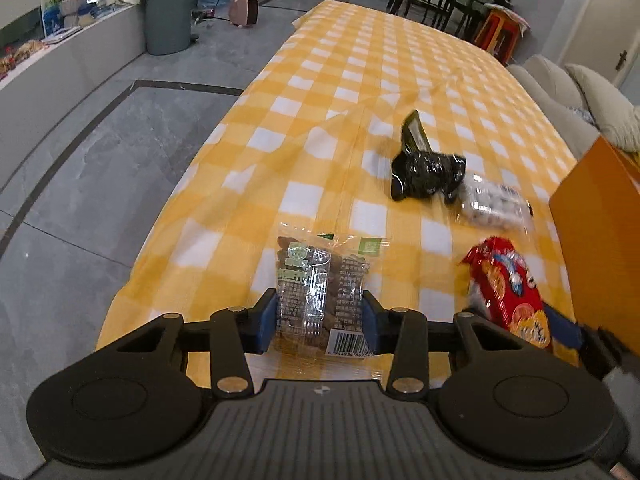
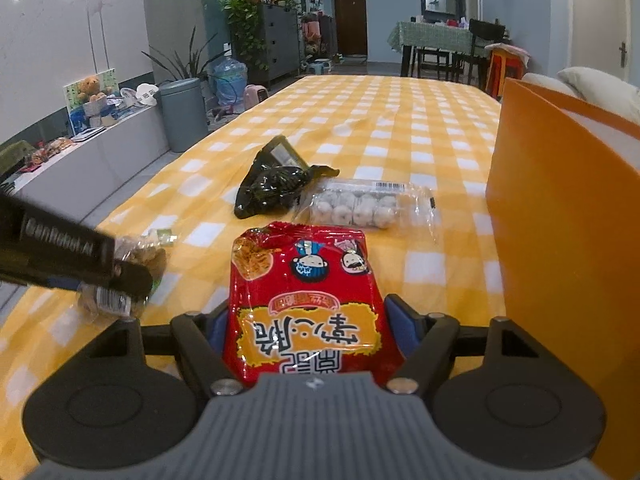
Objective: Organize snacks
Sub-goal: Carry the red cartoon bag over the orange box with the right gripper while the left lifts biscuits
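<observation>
Left gripper (image 1: 320, 316): jaws partly closed, blue pads pressing both sides of a clear nut packet (image 1: 318, 296). Packet's long axis runs away from the camera, barcode end nearest, green label at the far end. Small print not readable.

Right gripper (image 2: 306, 320): jaws wide, clamped on the flanks of a red snack bag (image 2: 304, 296). Bag's long axis also points away from the camera, crimped end far; printing appears upside down in the right wrist view, yellow panel with large Chinese characters and two cartoon faces above it.

Left gripper body enters the right wrist view from the left edge, lettering on it looks like "GenRobot.AI".

Further out on the yellow-checked tablecloth (image 1: 360, 80), mid frame: black crumpled packet (image 2: 276, 184), touching a clear tray of white round snacks (image 2: 360, 206) with a barcode sticker on top. Orange box (image 2: 560, 220) stands at the right edge.
</observation>
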Available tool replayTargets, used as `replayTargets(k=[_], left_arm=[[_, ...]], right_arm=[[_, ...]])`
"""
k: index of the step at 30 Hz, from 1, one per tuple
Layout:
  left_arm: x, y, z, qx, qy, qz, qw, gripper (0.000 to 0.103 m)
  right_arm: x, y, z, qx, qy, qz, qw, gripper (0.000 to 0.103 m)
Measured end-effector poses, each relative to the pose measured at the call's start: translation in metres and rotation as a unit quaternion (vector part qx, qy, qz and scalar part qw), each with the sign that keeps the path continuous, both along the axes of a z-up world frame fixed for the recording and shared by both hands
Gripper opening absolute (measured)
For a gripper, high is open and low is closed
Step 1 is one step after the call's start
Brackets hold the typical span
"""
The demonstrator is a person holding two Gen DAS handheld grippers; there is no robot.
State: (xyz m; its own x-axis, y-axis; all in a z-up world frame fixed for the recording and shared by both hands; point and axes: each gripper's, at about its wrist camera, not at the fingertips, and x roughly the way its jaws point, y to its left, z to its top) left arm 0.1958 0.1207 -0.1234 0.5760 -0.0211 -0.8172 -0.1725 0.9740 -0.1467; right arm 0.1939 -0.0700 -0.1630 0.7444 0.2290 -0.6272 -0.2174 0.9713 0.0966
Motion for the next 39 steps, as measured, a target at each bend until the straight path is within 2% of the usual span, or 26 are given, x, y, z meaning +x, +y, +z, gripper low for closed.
replayTargets(k=[4, 10, 17, 21, 27, 30, 34, 39], left_arm=[[-0.01, 0.002, 0.001, -0.021, 0.002, 0.021, 0.9996, 0.047], [-0.025, -0.001, 0.004, -0.02, 0.016, 0.031, 0.9992, 0.046], [-0.041, -0.01, 0.016, -0.006, 0.01, 0.031, 0.9994, 0.046], [-0.05, -0.016, 0.029, -0.012, -0.006, 0.031, 0.9994, 0.046], [-0.061, -0.028, 0.053, -0.005, -0.032, 0.033, 0.9989, 0.046], [-0.066, -0.038, 0.066, -0.002, -0.052, 0.019, 0.9985, 0.046], [-0.067, -0.061, 0.082, 0.024, -0.075, 0.0, 0.9969, 0.046], [-0.063, -0.092, 0.099, 0.015, -0.086, -0.029, 0.9957, 0.046]], right_arm=[[0.0, -0.01, 0.007, 0.05, 0.02, -0.018, 0.998, 0.073], [-0.009, -0.017, 0.021, 0.123, 0.037, -0.015, 0.992, 0.073], [-0.025, -0.017, 0.051, 0.14, 0.007, -0.002, 0.99, 0.073], [-0.033, -0.023, 0.071, 0.169, 0.0, 0.0, 0.986, 0.073], [-0.044, -0.037, 0.109, 0.193, -0.04, 0.004, 0.98, 0.073], [-0.047, -0.049, 0.127, 0.207, -0.055, 0.005, 0.977, 0.073], [-0.053, -0.071, 0.148, 0.211, -0.065, 0.018, 0.975, 0.073], [-0.064, -0.112, 0.166, 0.208, -0.081, 0.0, 0.975, 0.073]])
